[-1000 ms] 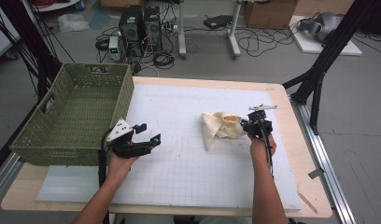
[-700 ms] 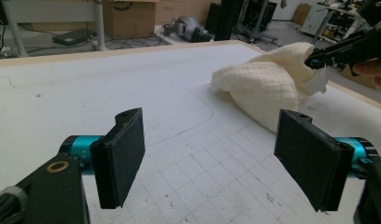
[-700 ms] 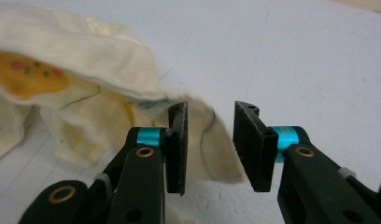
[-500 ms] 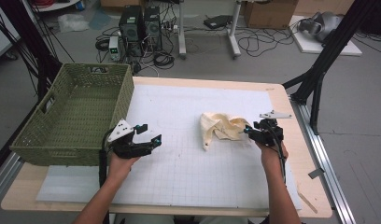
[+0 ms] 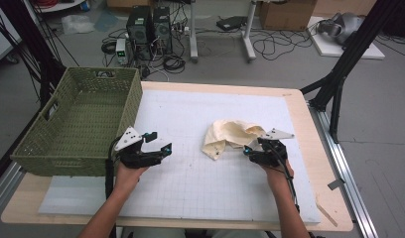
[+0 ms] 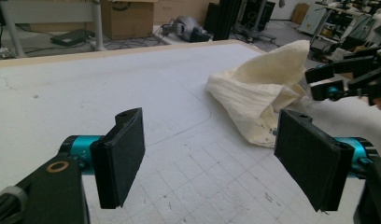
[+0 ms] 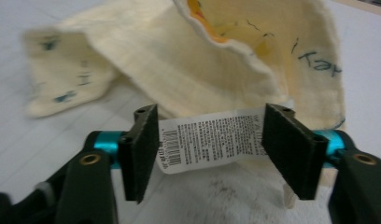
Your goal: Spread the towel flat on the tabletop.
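Right claw had drawn back from over cloth to its near edge; jaws apart, white label between them, ungripped. Cloth crumpled mid-surface. Left claw unchanged, open, idle beside basket. I judged regrasp pending.
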`<state>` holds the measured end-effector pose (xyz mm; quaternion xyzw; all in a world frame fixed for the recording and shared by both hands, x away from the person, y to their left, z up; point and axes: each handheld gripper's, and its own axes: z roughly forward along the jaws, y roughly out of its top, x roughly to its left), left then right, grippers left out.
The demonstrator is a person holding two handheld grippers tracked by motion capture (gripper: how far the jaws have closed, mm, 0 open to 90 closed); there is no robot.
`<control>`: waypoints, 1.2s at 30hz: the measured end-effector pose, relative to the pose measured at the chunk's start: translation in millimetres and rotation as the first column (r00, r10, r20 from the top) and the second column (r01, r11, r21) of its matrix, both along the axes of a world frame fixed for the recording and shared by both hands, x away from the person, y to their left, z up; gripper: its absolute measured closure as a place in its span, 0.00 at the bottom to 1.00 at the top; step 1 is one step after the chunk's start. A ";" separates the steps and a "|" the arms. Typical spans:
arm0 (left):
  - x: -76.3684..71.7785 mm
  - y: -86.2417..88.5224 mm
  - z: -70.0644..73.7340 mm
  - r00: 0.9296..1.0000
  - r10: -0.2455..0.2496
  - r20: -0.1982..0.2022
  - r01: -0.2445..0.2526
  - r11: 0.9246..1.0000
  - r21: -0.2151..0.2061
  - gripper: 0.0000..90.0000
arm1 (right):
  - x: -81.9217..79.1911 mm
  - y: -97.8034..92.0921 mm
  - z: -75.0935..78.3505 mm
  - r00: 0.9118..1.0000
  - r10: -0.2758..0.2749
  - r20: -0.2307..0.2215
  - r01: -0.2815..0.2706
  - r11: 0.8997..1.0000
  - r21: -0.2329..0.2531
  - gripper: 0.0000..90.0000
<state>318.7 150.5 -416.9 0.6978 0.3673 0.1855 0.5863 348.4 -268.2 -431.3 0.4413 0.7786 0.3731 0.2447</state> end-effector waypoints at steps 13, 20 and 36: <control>0.6 1.6 -0.8 1.000 0.007 0.000 -0.007 1.000 0.002 0.28 | 24.6 21.7 -14.4 0.998 0.023 -0.051 -0.025 0.999 -0.036 0.92; -0.2 -0.3 -0.5 1.000 -0.004 0.000 0.004 1.000 0.013 0.28 | -2.4 13.7 -1.4 0.987 0.150 -0.058 -0.149 0.989 0.022 0.92; -1.5 -5.4 -1.0 1.000 -0.024 -0.005 0.024 0.999 0.025 0.29 | -73.5 -17.6 16.2 0.954 0.294 -0.052 -0.291 0.954 0.070 0.88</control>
